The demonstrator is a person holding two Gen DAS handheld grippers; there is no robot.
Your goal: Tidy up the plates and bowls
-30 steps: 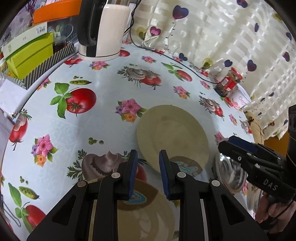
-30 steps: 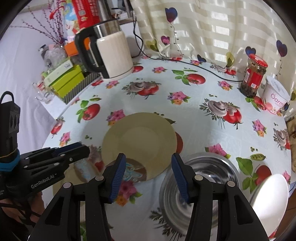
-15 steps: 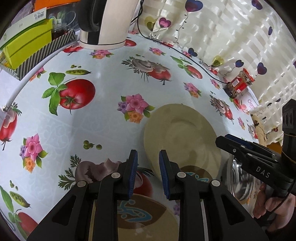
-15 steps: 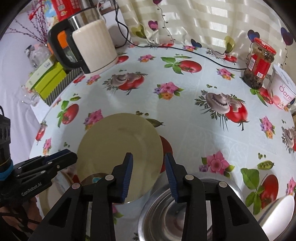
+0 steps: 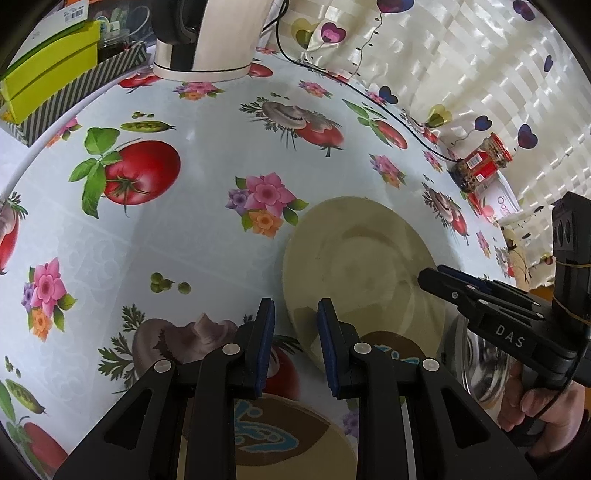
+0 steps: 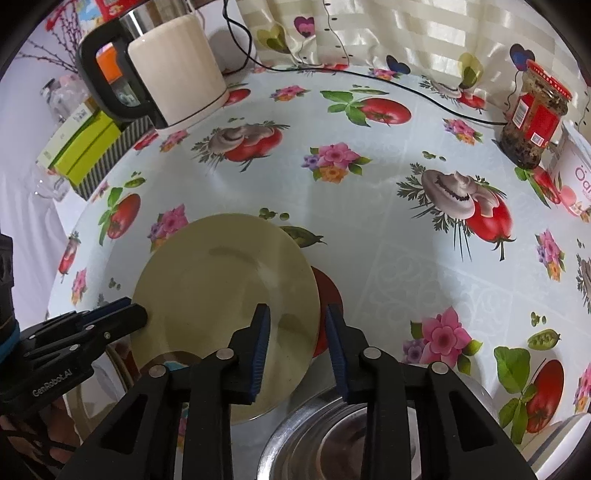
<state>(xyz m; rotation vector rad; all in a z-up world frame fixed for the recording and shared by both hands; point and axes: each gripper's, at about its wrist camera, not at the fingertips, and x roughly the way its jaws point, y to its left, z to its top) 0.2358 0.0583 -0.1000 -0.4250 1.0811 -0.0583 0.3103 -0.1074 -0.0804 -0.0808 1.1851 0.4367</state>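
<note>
Cream plate (image 6: 221, 288), flowered tablecloth (image 6: 406, 229), heart-print curtain (image 6: 388, 29)

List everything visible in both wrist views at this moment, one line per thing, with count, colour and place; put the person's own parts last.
plate: one, cream, mid-table, its rim between both claws' pads
patterned dish: one, tan with brown-blue centre, under the left claw
steel bowl: one, silver, under the right claw
white dish: one, partly seen at the right edge
kettle: one, cream and black, far left
boxes: a green stack on a striped one, beside the kettle
jar: one, red label, far right
tub: one, white, beside the jar
cord: one, black, along the curtain
tablecloth: one, white, vegetable print
left claw: black, blue pads, open
right claw: black, blue pads, open, just closing
</note>
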